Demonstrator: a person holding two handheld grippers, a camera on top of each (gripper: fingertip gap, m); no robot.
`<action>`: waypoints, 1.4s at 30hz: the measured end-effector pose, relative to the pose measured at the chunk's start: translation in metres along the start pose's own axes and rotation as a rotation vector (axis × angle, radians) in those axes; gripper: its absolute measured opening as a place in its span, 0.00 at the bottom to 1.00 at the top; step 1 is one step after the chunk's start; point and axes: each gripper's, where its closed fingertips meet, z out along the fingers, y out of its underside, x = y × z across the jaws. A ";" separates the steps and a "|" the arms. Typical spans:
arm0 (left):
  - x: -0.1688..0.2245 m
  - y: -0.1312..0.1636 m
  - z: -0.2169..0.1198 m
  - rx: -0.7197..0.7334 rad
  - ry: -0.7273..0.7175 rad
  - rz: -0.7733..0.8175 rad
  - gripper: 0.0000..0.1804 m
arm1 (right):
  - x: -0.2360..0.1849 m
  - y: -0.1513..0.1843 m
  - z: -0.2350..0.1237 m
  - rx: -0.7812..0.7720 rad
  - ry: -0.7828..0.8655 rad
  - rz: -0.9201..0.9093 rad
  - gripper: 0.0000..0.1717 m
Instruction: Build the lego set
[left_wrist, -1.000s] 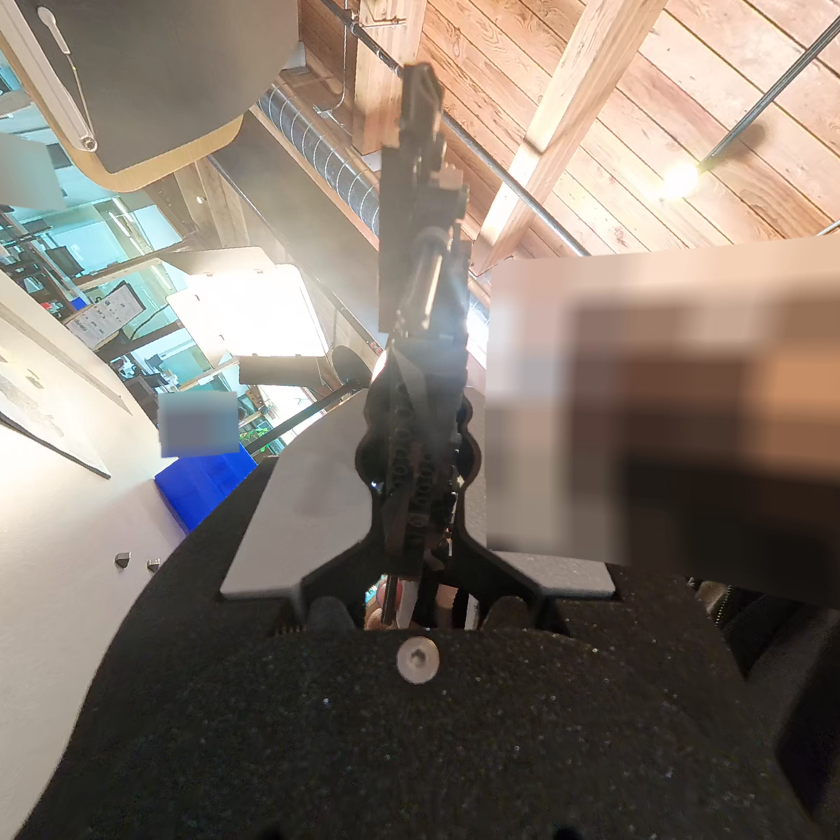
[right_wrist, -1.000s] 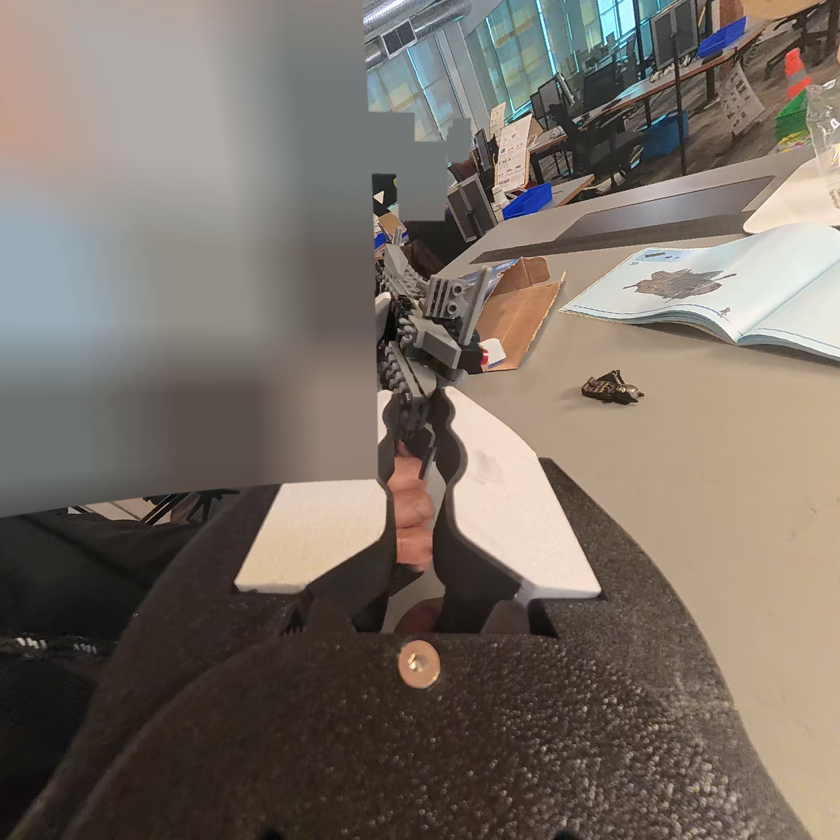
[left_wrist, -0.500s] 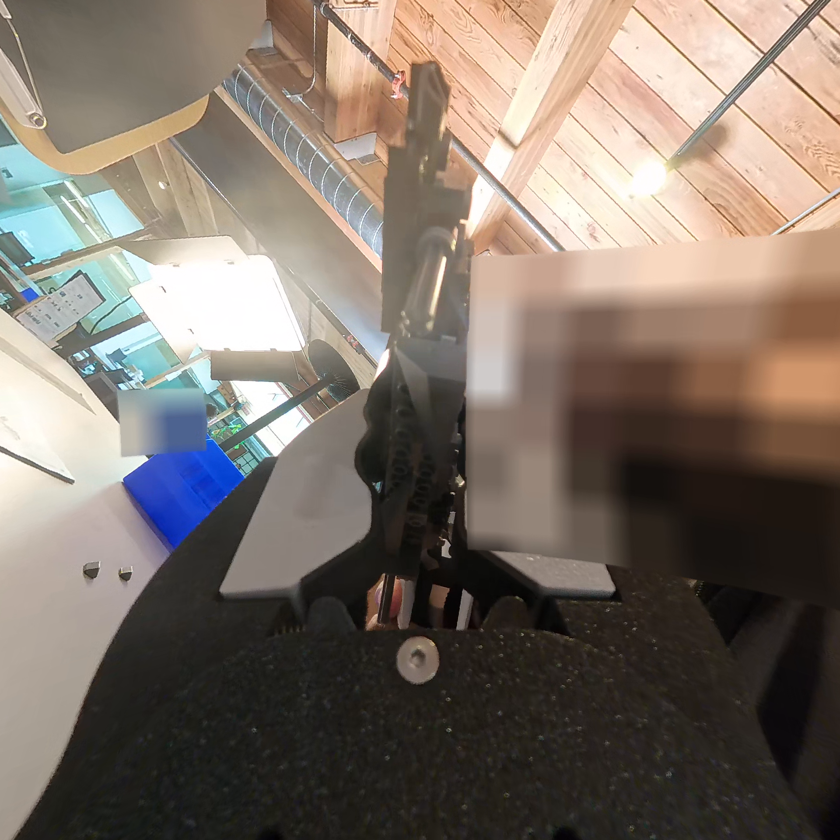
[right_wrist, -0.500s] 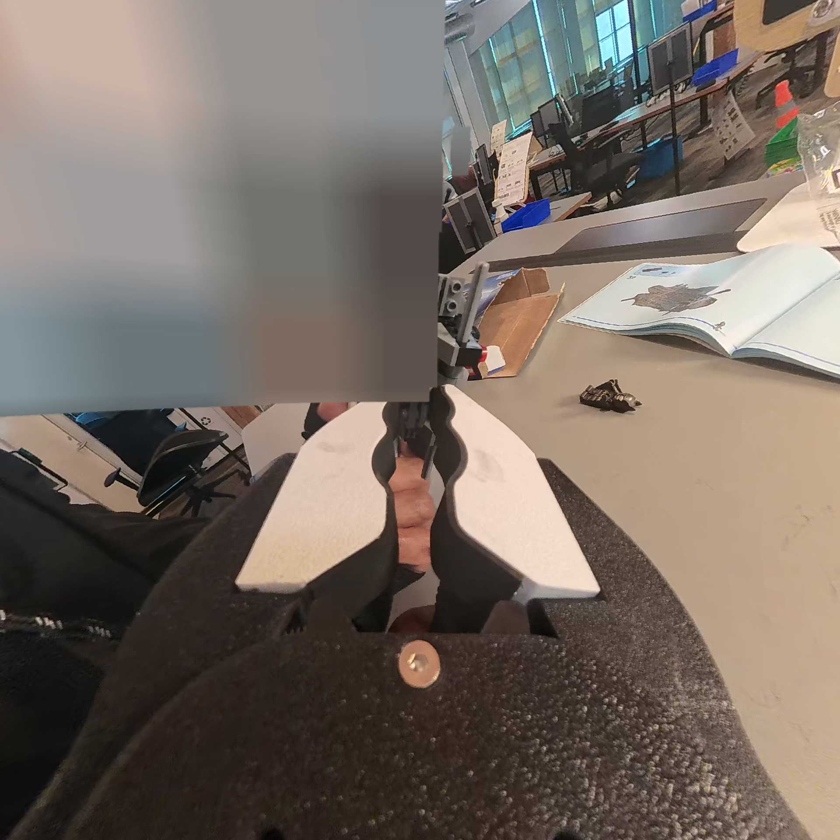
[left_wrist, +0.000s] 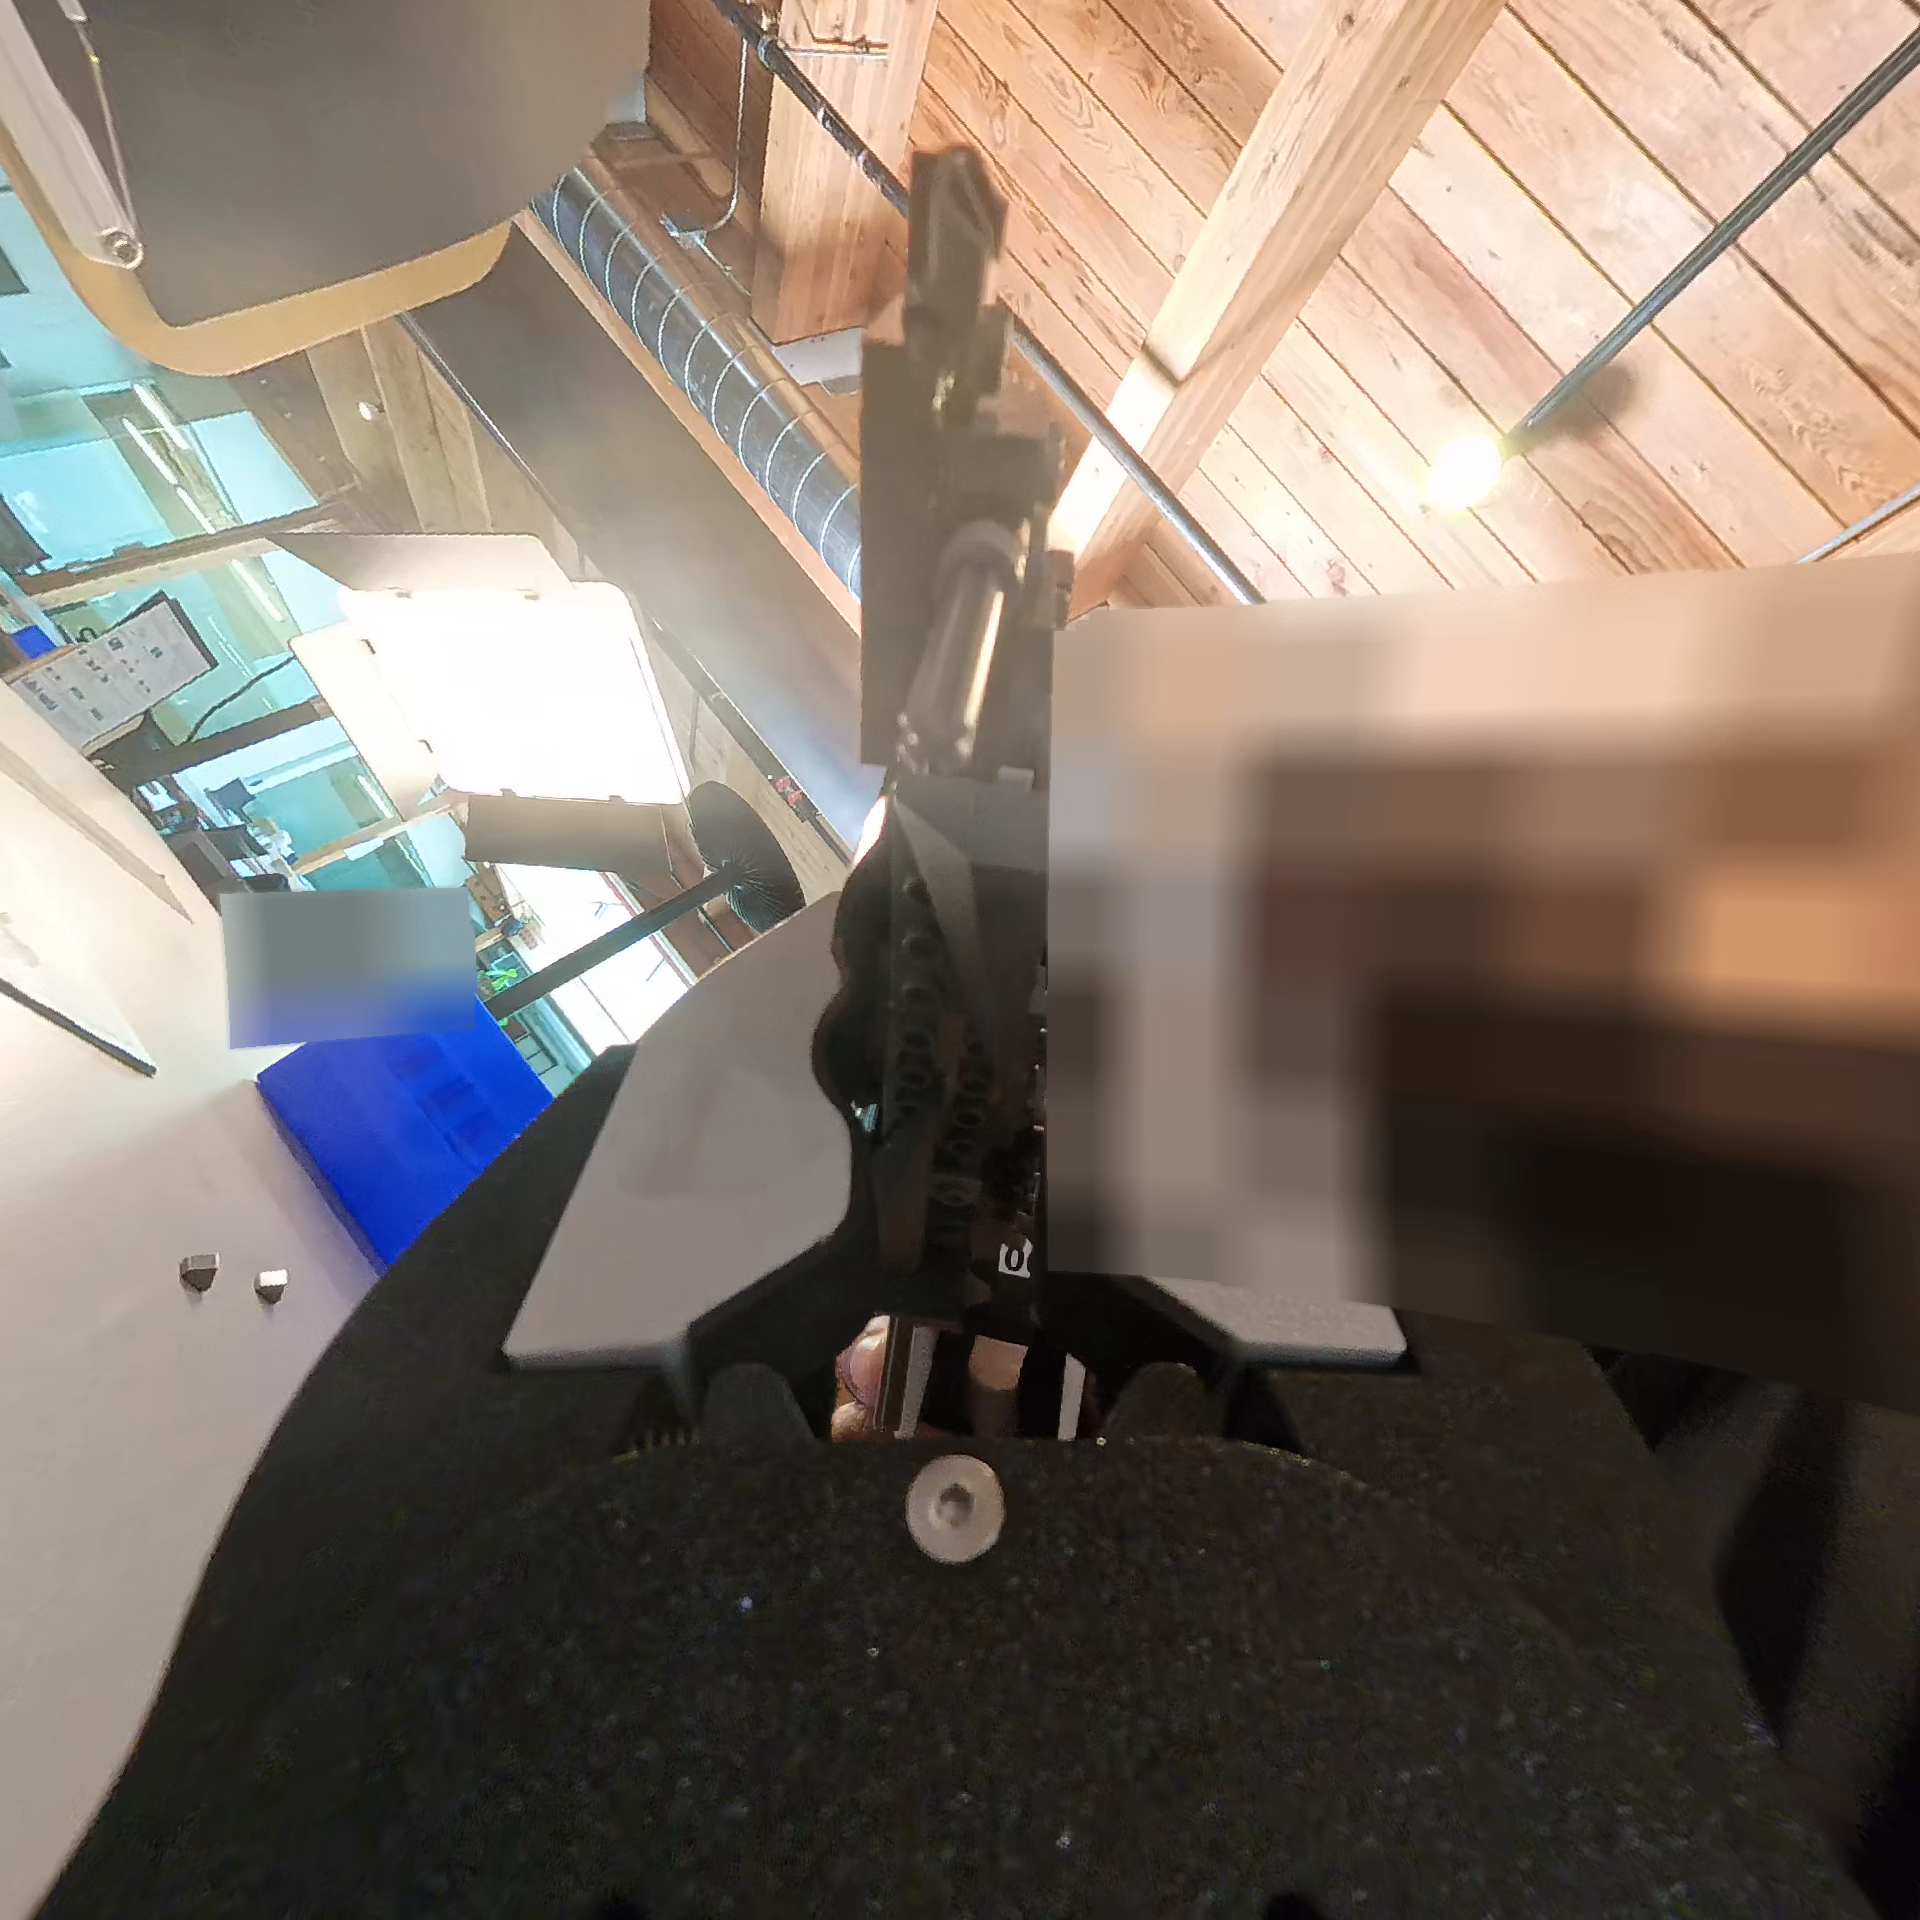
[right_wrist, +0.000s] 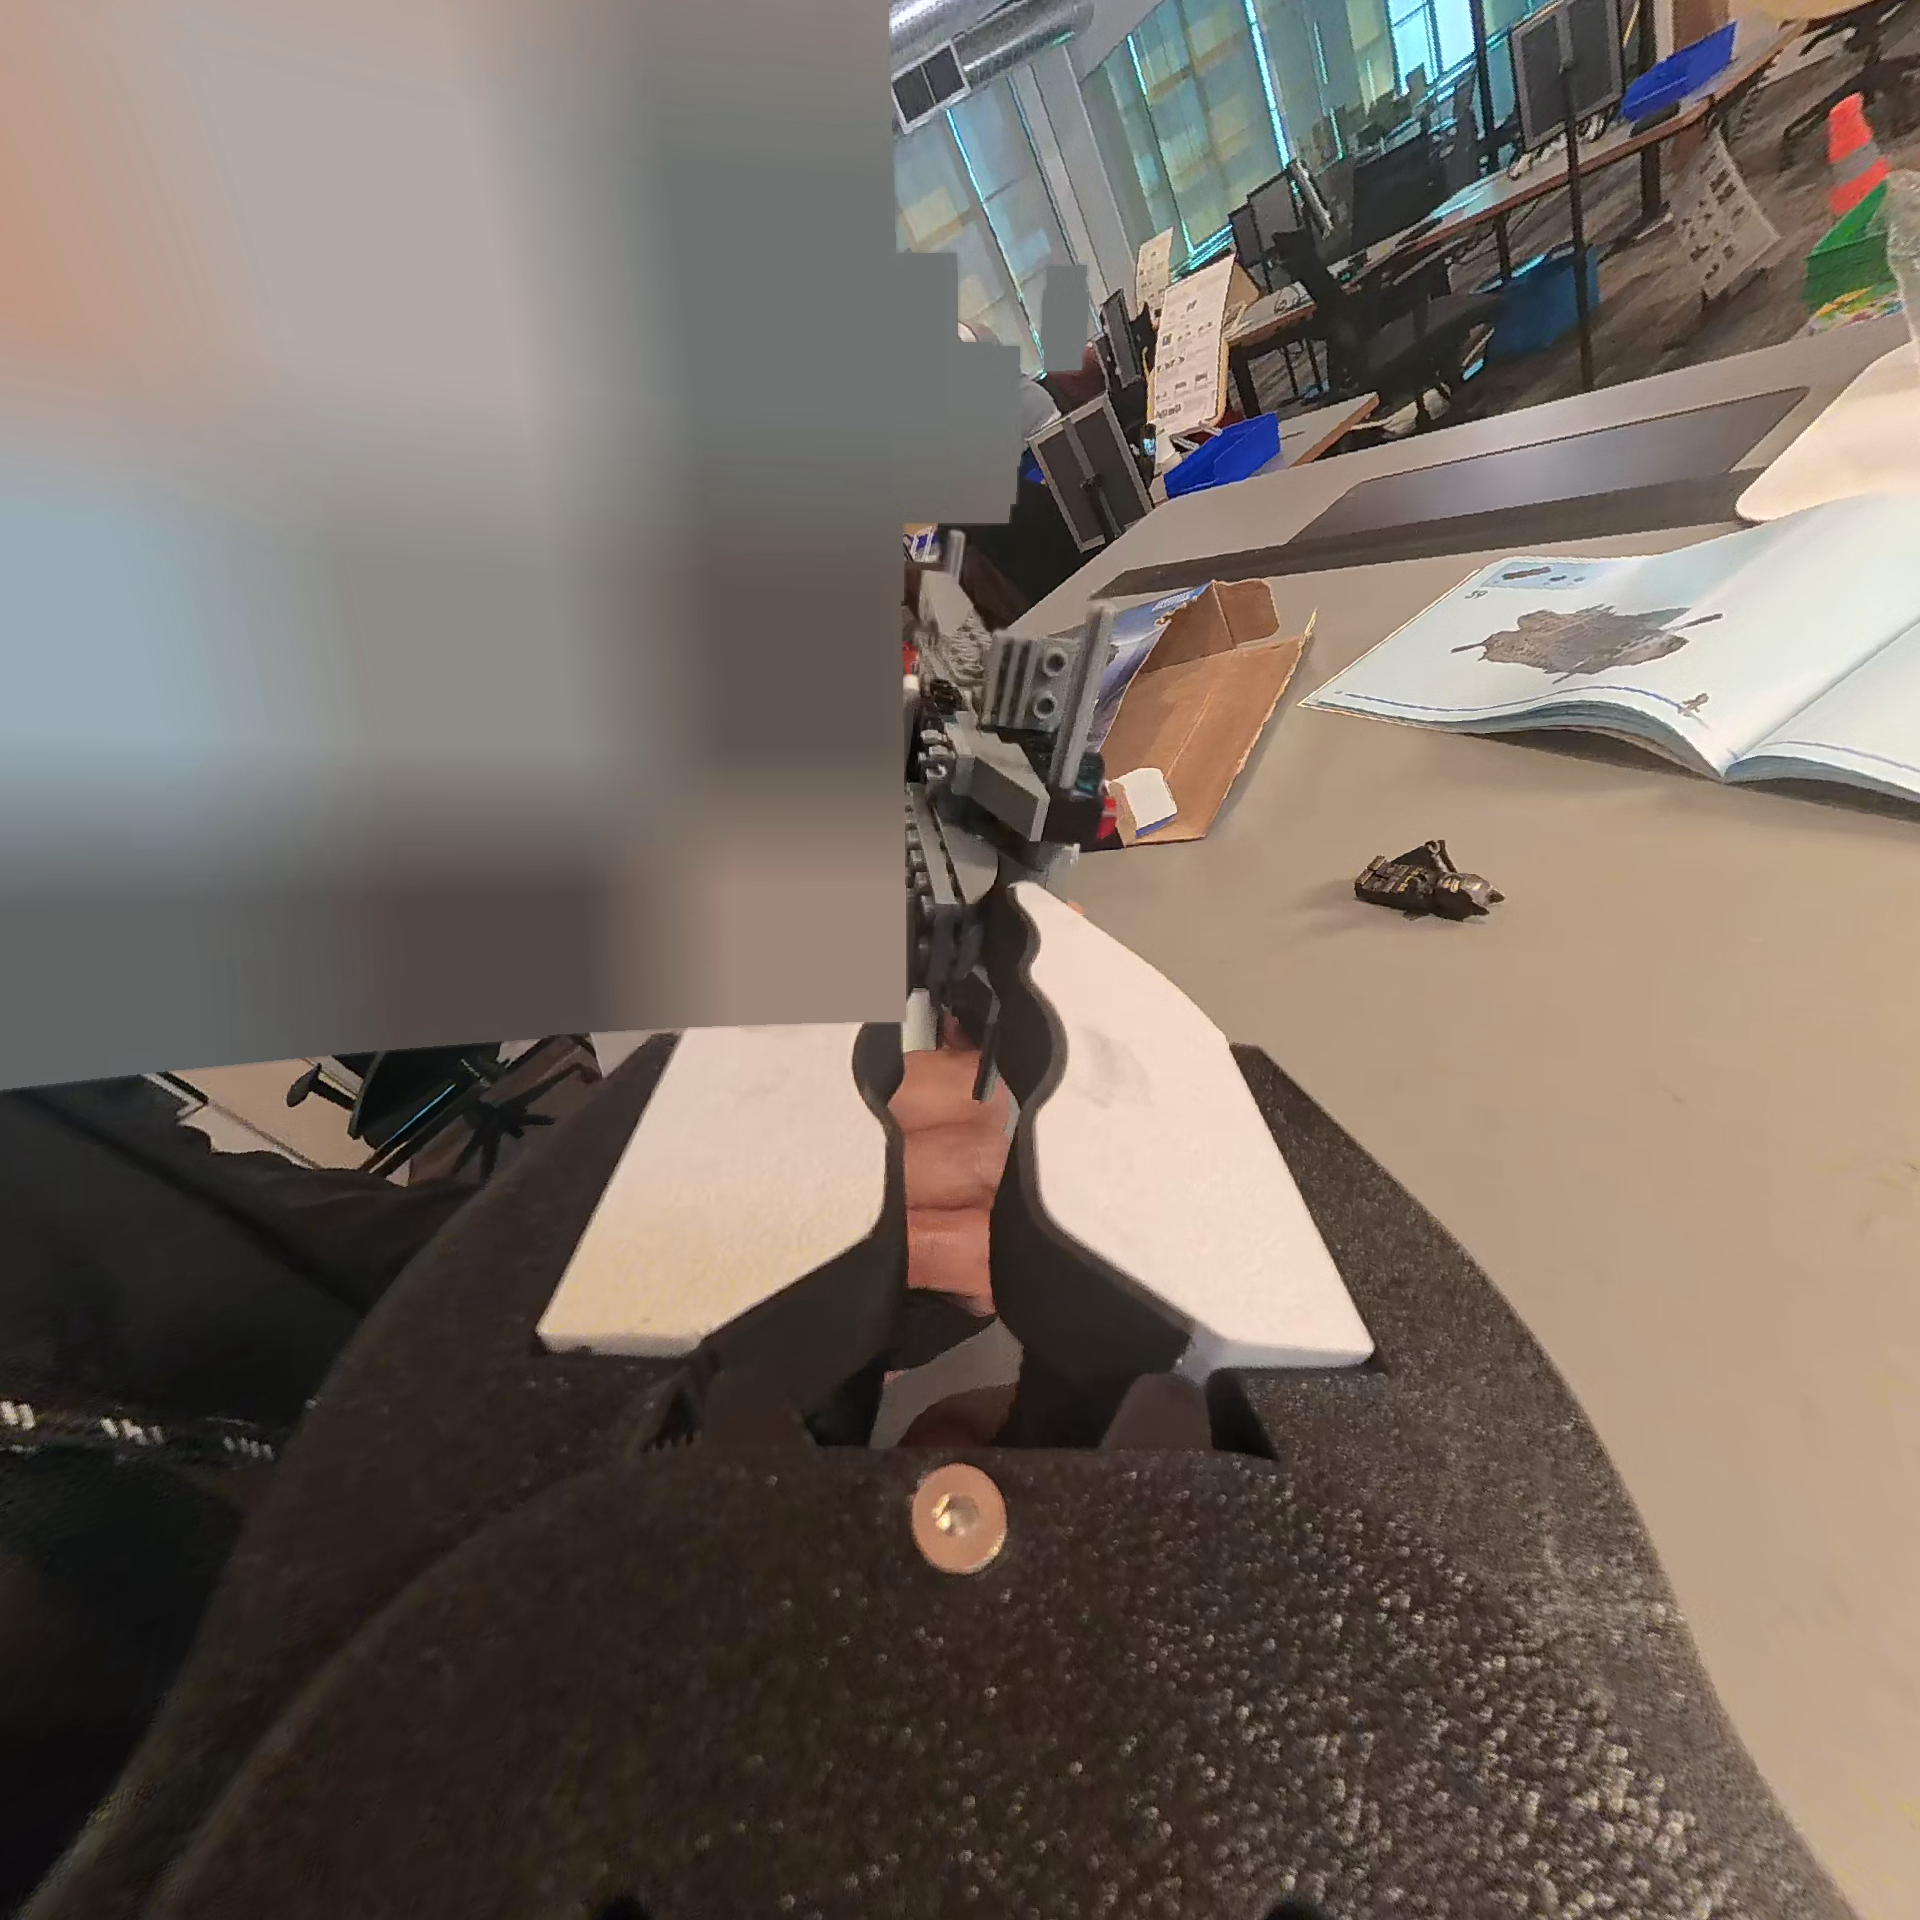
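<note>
The grey table (right_wrist: 1558, 1143) fills the right wrist view from 1 to 5 o'clock. On it, at 2 o'clock, lies an open instruction booklet (right_wrist: 1662, 665) with pale blue pages. Left of the booklet, toward 12 o'clock, rests a flattened brown cardboard box (right_wrist: 1216, 707). At 3 o'clock of the fingertips, well apart from them, a small black minifigure (right_wrist: 1429, 885) lies on its side on the table.

The grey and black brick model (right_wrist: 1023, 748) is held up off the table, between the 2 grippers. The right gripper (right_wrist: 961, 997) is clamped on the model's lower end; its right pad presses against the bricks, while a mosaic patch hides most of the left finger. The person's hand (right_wrist: 951, 1174) shows in the slot behind the fingers.

In the left wrist view the camera looks up at a wooden plank ceiling (left_wrist: 1455, 260). The left gripper (left_wrist: 951, 1039) grips the dark brick model (left_wrist: 956, 727), which stands up toward 12 o'clock from between the fingers. The left finger (left_wrist: 727, 1143) lies against it; the right finger is mostly covered by a mosaic patch. At 9 o'clock sits a blue bin (left_wrist: 395, 1132).
</note>
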 end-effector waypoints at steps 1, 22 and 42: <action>0.000 0.000 -0.001 0.006 0.002 -0.009 0.18 | -0.001 0.000 0.000 -0.005 0.000 -0.005 0.08; 0.001 0.002 -0.003 -0.023 0.004 0.008 0.18 | 0.000 0.000 -0.005 0.015 0.008 -0.029 0.06; 0.002 0.003 -0.003 -0.020 -0.001 0.020 0.18 | 0.001 0.001 -0.007 0.017 0.023 -0.029 0.06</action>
